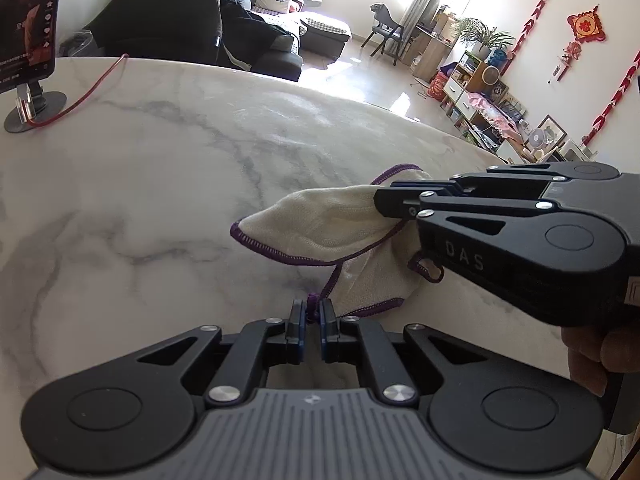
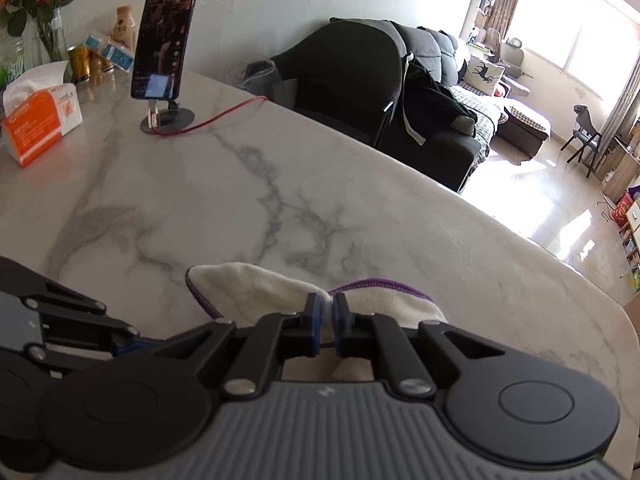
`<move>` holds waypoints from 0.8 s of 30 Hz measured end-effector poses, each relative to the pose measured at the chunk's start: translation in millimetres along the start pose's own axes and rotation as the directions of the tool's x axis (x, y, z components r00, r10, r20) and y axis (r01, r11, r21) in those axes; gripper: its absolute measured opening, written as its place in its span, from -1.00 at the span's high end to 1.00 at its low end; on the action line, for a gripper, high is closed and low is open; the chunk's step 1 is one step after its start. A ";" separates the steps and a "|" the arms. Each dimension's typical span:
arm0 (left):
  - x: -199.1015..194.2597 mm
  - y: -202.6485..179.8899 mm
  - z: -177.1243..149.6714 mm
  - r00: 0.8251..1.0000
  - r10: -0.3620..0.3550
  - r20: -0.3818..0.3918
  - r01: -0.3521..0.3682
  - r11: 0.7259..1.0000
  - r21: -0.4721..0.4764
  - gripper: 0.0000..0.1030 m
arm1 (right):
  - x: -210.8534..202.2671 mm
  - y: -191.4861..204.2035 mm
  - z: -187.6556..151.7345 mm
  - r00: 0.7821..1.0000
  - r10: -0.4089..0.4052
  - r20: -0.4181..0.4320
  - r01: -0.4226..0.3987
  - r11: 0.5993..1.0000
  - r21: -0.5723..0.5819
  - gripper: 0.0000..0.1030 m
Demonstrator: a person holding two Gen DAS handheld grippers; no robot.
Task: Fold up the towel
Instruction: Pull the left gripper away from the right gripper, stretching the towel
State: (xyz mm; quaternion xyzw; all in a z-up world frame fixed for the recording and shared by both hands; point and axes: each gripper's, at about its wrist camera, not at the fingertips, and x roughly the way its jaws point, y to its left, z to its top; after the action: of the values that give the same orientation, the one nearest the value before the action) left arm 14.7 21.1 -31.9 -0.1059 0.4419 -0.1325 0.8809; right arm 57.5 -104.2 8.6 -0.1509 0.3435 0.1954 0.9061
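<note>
This is a lived-in home, an open living room seen across a white marble desk (image 2: pixel 248 184). A dark sofa (image 2: pixel 436 92) with a deer-print cushion (image 2: pixel 482 74) faces bright curtained windows (image 2: pixel 576 52). Red Chinese knot decorations (image 1: pixel 585 28) hang on the wall above low shelving (image 1: pixel 476 92) crowded with household goods, potted plants (image 1: pixel 482 36) and a small fan (image 1: pixel 536 136). On the desk sit a tissue box (image 2: pixel 40 124), drink bottles (image 2: pixel 122 28), a vase of flowers (image 2: pixel 44 4) and a phone on a stand (image 2: pixel 164 44) with a red cable (image 2: pixel 216 118).
</note>
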 end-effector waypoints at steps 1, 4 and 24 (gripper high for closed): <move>-0.3 0.3 0.2 1.000 0.001 0.000 -0.001 1.000 -0.003 0.87 | -3.6 -3.0 0.6 1.000 -0.008 0.010 0.008 1.000 0.013 0.88; -1.1 2.3 1.5 1.000 0.010 0.000 -0.010 1.000 -0.017 0.88 | -13.1 -13.6 1.4 0.999 -0.027 0.030 0.026 0.998 0.059 0.88; -5.2 6.0 1.1 0.998 0.061 0.011 -0.061 0.998 -0.014 0.85 | -34.1 -86.8 -40.3 0.990 -0.133 -0.042 0.140 0.922 0.362 0.77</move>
State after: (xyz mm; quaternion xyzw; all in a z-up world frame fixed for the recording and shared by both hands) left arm 13.4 28.5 -29.2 -0.0993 0.4409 -0.1017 0.8862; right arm 51.1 -205.5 15.0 -0.0054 0.3699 0.0635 0.9269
